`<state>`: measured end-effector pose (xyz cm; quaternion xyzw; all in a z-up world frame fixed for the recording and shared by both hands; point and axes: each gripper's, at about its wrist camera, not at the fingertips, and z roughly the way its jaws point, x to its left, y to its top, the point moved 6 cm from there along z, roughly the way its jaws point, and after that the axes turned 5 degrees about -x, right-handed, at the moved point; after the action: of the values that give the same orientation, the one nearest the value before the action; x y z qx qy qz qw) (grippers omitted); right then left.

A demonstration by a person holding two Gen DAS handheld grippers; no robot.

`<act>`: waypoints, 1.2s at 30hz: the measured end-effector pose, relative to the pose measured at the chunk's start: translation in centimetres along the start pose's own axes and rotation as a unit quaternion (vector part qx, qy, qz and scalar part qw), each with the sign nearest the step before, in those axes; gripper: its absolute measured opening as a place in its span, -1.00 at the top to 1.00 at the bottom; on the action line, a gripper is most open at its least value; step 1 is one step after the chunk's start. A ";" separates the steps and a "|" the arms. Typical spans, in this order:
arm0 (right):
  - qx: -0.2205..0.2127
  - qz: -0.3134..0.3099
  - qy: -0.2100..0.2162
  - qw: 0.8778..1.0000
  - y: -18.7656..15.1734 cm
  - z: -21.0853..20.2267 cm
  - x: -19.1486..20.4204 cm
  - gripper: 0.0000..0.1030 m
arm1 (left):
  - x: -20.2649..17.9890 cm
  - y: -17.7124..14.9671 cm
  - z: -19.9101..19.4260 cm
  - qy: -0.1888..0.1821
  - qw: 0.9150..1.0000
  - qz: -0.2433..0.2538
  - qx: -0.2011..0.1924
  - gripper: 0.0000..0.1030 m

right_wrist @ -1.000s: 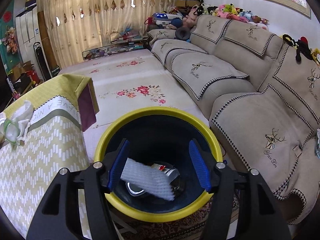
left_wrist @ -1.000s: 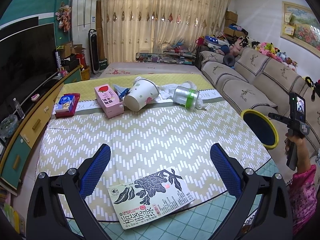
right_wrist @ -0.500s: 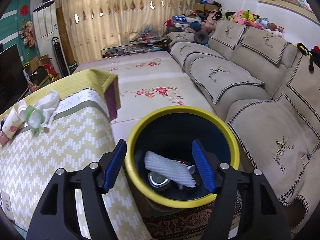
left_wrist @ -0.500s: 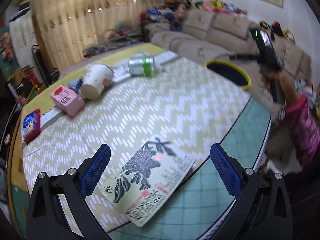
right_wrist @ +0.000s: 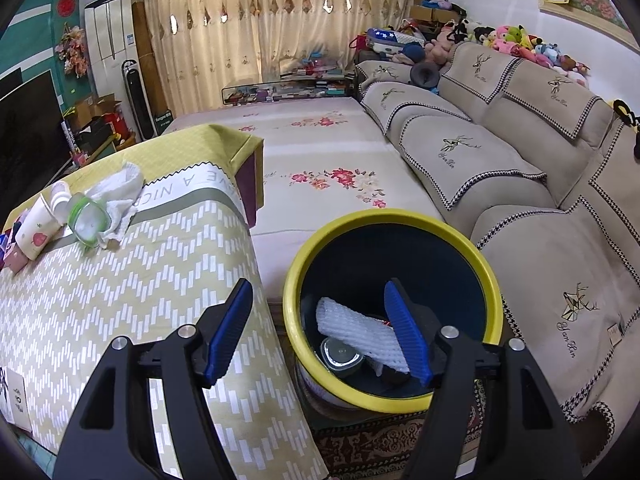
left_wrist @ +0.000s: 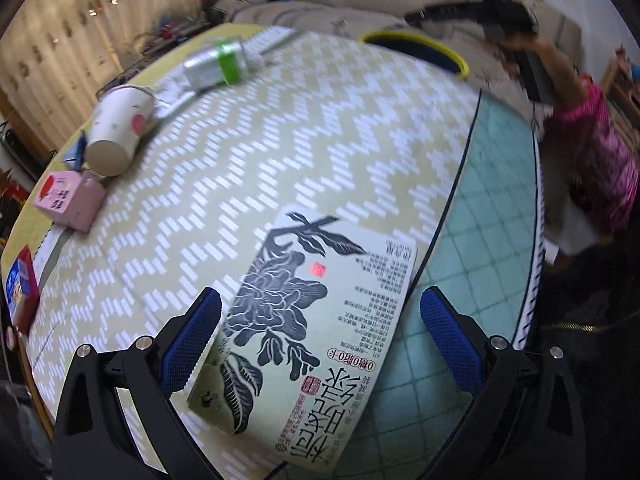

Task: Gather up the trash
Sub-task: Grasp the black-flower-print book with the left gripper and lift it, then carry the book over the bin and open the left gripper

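Note:
My left gripper (left_wrist: 320,340) is open and empty, low over a flat paper pack with a black flower print (left_wrist: 308,328) at the table's near edge. Farther off lie a tipped paper cup (left_wrist: 120,132), a clear green-banded container (left_wrist: 212,66) on a white tissue, and a pink carton (left_wrist: 68,200). My right gripper (right_wrist: 316,332) is open and empty, above the near left rim of the yellow-rimmed bin (right_wrist: 400,220). The bin holds a white foam sleeve (right_wrist: 356,328) and a round dark item (right_wrist: 340,356). The cup (right_wrist: 36,232) and container (right_wrist: 88,220) also show in the right wrist view.
The table wears a yellow zigzag cloth (left_wrist: 320,128) with teal glass (left_wrist: 480,240) at its edge. A red and blue box (left_wrist: 20,292) lies at the far left. A beige sofa (right_wrist: 520,184) stands right of the bin. The person's pink sleeve (left_wrist: 600,160) is at the right.
My left gripper has swung down and closer over the flower-print pack, which now fills the space between the fingers. My right gripper has drawn back and left from above the bin, toward the table.

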<state>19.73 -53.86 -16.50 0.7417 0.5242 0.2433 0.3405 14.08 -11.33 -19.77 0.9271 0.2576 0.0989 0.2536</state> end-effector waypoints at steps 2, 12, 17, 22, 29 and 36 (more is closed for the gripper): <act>0.002 -0.003 0.002 1.000 -0.1 0.1 0.2 -0.26 | -0.1 -0.1 0.6 -0.006 1.000 0.003 0.010 -0.91; 0.004 0.004 0.017 1.000 -0.7 -0.1 0.1 -0.26 | 1.1 0.6 1.0 -0.022 0.998 -0.061 0.010 -0.51; 0.001 0.006 0.028 1.000 -1.1 -0.9 -0.1 -0.26 | 1.1 2.8 0.7 -0.008 0.996 -0.087 -0.013 -0.48; -0.007 0.014 0.033 0.999 -1.1 -1.8 -0.9 -0.26 | 0.7 6.1 0.9 0.006 0.996 -0.086 -0.032 -0.47; -0.030 0.037 0.037 0.998 -0.9 -4.0 -3.2 -0.26 | -0.7 12.1 1.3 -0.002 0.994 -0.080 -0.071 -0.47; -0.048 0.057 0.033 0.997 -1.0 -5.7 -6.4 -0.26 | -1.8 18.7 2.3 -0.013 0.989 -0.089 -0.119 -0.46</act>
<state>12.91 -58.25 -13.53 0.7447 0.4796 0.3114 0.3442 21.29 -27.02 -12.11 0.8649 0.3219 0.0937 0.3735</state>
